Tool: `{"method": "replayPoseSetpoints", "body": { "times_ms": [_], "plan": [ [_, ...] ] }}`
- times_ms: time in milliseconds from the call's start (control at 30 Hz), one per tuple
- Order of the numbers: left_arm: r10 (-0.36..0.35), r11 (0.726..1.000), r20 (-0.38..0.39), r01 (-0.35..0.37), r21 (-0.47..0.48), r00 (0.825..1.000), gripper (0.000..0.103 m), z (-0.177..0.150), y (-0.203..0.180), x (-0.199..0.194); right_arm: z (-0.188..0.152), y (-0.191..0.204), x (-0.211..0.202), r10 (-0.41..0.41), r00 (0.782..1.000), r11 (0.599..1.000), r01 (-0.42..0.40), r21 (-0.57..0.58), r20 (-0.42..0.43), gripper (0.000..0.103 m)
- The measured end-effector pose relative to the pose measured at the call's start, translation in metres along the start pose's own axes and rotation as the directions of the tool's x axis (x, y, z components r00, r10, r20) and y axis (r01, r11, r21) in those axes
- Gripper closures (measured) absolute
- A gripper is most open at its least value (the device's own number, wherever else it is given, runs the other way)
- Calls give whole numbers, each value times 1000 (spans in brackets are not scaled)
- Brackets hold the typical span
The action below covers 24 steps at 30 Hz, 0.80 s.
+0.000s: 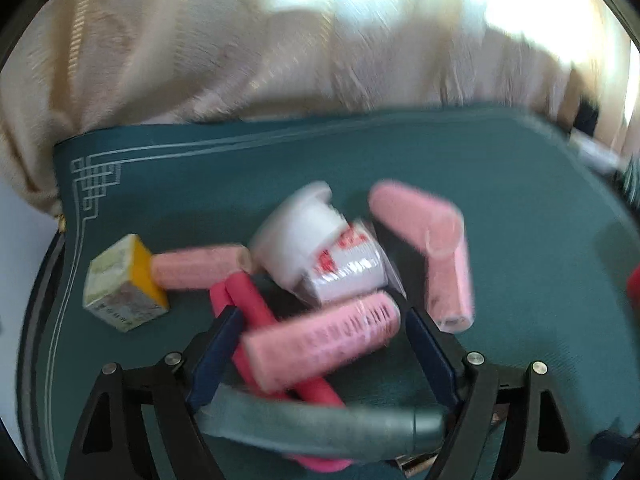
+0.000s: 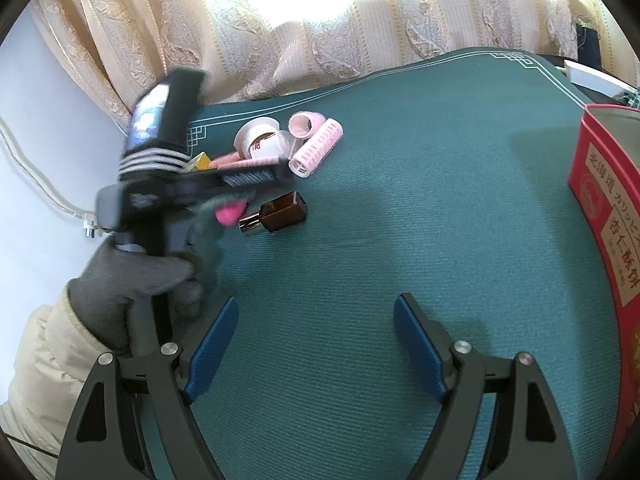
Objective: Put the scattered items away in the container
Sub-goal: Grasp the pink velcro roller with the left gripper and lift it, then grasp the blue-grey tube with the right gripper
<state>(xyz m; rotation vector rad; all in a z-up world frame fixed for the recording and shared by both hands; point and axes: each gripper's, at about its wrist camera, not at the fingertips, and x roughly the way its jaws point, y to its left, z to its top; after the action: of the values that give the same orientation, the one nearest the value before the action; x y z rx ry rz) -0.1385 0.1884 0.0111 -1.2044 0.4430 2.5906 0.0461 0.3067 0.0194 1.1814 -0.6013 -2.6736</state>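
In the left wrist view my left gripper [image 1: 322, 312] stands open over a pile of clutter. A pink hair roller [image 1: 320, 336] lies between its blue pads [image 1: 218, 344], crossing a magenta foam stick [image 1: 256, 308], with a green foam stick [image 1: 320, 428] nearer the camera. No pad clearly presses on the roller. Behind lie a tipped white cup [image 1: 316, 248], two more pink rollers [image 1: 436, 240] and a small yellow box [image 1: 124, 284]. My right gripper [image 2: 316, 302] is open over bare teal cloth [image 2: 400, 200], nothing between its fingers. The red tin [image 2: 608, 208] stands at its far right.
A brown bottle [image 2: 276, 212] lies beside the pile, just right of the left gripper [image 2: 256, 178], which a gloved hand [image 2: 132, 276] holds. Beige curtains [image 2: 320, 32] hang behind the table's far edge. A white cable with a plug [image 2: 86, 228] lies off the left side.
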Motion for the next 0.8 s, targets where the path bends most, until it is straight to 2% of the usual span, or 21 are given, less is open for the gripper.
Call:
{"method": "replayPoseSetpoints", "body": {
  "times_ms": [100,200,433,567,800],
  "plan": [
    [-14,1000,0,14,-26,1000,14,0,6,0,-1,1,-1,3,1000,1000,-3,1,0,20],
    [-47,993,20,49,-106,999,28,-1,22,-5,-1,1,-1,5,1000,1000,-5,1,1,20],
    [-112,980,53,119,-161,992,28,-29,39,-30,-1,0,0,7,1000,1000,-7,2,1,20],
    [-152,961,66,163,-224,986,28,-55,57,-49,-1,1,1,10,1000,1000,-10,4,3,20],
    [-163,927,98,186,-326,982,28,-96,96,-78,-2,1,2,0,1000,1000,0,-4,4,20]
  ]
}}
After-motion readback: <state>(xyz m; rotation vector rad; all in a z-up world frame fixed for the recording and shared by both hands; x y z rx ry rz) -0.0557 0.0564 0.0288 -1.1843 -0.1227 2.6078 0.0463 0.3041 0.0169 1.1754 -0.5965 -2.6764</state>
